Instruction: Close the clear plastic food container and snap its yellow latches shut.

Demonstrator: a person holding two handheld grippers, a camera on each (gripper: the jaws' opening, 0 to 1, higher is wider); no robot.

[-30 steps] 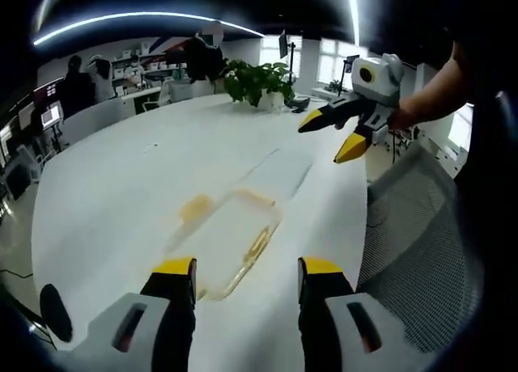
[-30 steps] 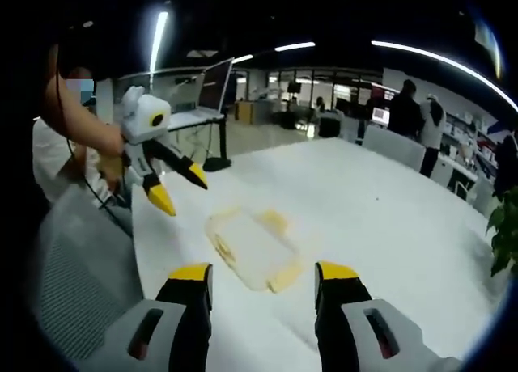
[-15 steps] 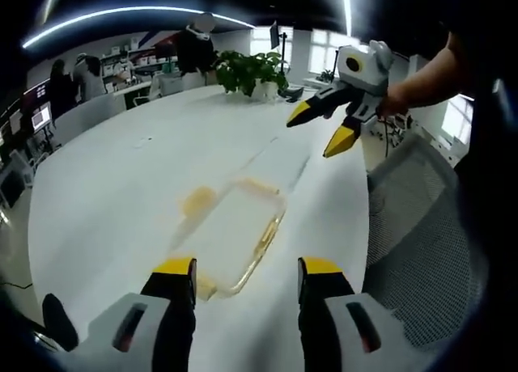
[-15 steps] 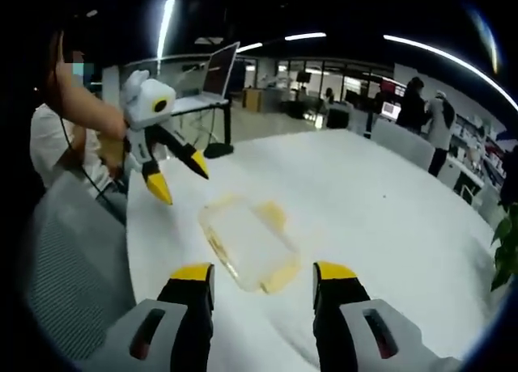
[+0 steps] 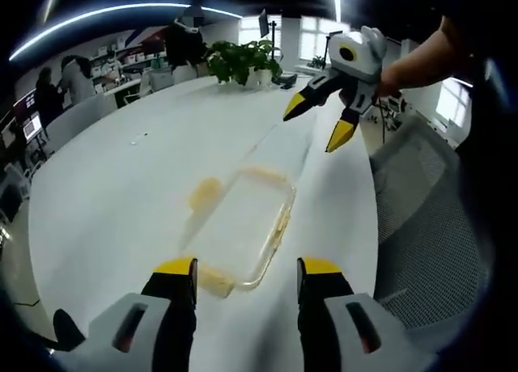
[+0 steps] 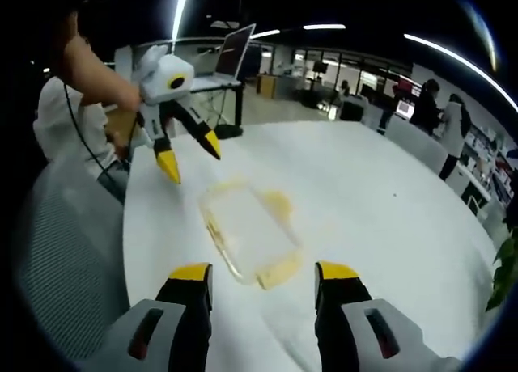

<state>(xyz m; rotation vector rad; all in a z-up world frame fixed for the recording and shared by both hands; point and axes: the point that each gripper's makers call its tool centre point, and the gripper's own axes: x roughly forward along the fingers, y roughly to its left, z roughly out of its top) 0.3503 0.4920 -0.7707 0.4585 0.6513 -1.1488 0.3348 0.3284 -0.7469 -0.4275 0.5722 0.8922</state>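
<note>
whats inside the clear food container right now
Nothing visible inside the clear food container; the white table shows through its walls. Yellow latches sit at its edges. Whether the lid is seated cannot be told. Both claws are open, above the table.

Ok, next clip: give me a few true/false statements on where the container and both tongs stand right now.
1. The clear container lies on the white table. True.
2. The left tongs are shut on a yellow latch. False: they are open, short of the container and holding nothing.
3. The right tongs hang open in the air above the table. True.
4. A potted plant stands at the table's far end in the left gripper view. True.
5. The container is stacked on a second box. False: it rests directly on the table.
</note>
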